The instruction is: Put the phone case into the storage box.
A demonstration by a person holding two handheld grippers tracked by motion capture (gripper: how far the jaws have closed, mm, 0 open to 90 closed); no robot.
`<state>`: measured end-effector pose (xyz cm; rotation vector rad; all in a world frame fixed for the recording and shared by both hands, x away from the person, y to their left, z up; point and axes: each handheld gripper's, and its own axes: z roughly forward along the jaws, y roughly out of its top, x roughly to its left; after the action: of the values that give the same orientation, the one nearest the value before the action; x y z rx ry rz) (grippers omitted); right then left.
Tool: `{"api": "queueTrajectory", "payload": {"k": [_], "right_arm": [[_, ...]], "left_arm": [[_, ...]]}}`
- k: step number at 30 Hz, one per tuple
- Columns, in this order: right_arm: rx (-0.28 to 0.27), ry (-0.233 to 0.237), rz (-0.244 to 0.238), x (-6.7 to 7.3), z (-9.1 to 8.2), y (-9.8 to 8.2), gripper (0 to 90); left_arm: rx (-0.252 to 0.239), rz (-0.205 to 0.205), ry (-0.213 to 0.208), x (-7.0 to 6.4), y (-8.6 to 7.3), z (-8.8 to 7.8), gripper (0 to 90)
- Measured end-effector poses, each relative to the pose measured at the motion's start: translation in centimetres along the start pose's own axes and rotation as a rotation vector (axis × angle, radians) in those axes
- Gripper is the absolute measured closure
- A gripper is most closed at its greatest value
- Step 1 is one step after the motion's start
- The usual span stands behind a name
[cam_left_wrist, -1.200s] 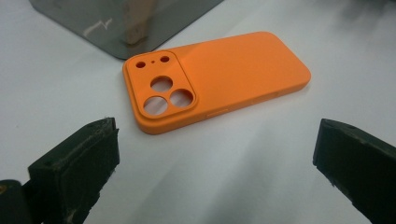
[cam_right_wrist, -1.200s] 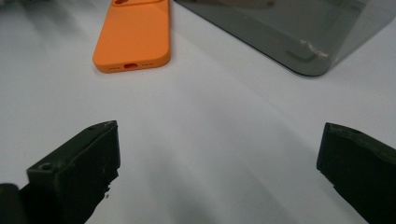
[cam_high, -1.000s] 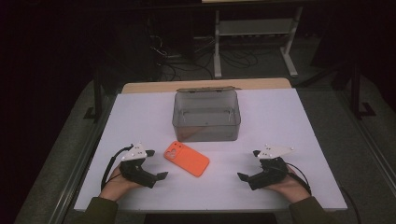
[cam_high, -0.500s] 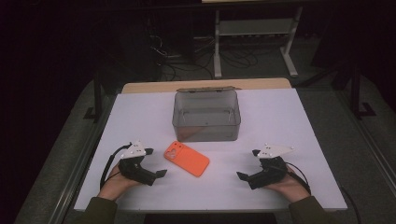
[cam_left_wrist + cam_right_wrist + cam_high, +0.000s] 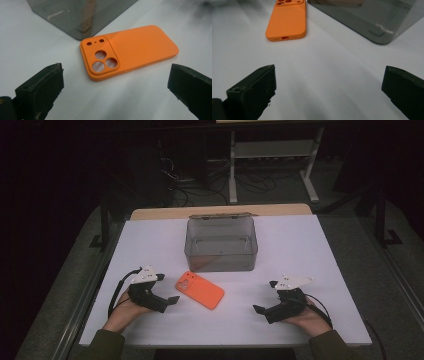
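We saw a room left almost black around a brightly lit white table (image 5: 300, 250), so the high view was harsh in contrast and soft in detail. Light fell from above: the smoky box (image 5: 221, 244) cast only a short shadow at its base. In the left gripper view the orange phone case (image 5: 130, 51) was sharp, while the jaws at the bottom edge were blurred. In the right gripper view a small white glint sat on the box wall (image 5: 384, 30), and the tabletop faded to grey toward the corners.
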<state>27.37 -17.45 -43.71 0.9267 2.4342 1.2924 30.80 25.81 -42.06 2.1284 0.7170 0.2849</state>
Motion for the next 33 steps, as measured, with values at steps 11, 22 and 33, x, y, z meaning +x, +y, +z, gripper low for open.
{"api": "queueTrajectory", "payload": {"k": [11,22,33], "right_arm": [[0.001,-0.001,-0.001,0.0,0.0,0.0,0.0],[-0.001,-0.005,0.002,0.0,0.0,0.0,0.0],[-0.002,-0.004,0.002,0.0,0.0,0.0,0.0]], "left_arm": [[0.000,0.003,-0.008,0.6,1.5,0.2,0.0],[-0.004,0.008,-0.011,1.1,2.6,0.5,0.0],[-0.009,0.008,-0.011,2.1,3.5,0.9,0.0]]}}
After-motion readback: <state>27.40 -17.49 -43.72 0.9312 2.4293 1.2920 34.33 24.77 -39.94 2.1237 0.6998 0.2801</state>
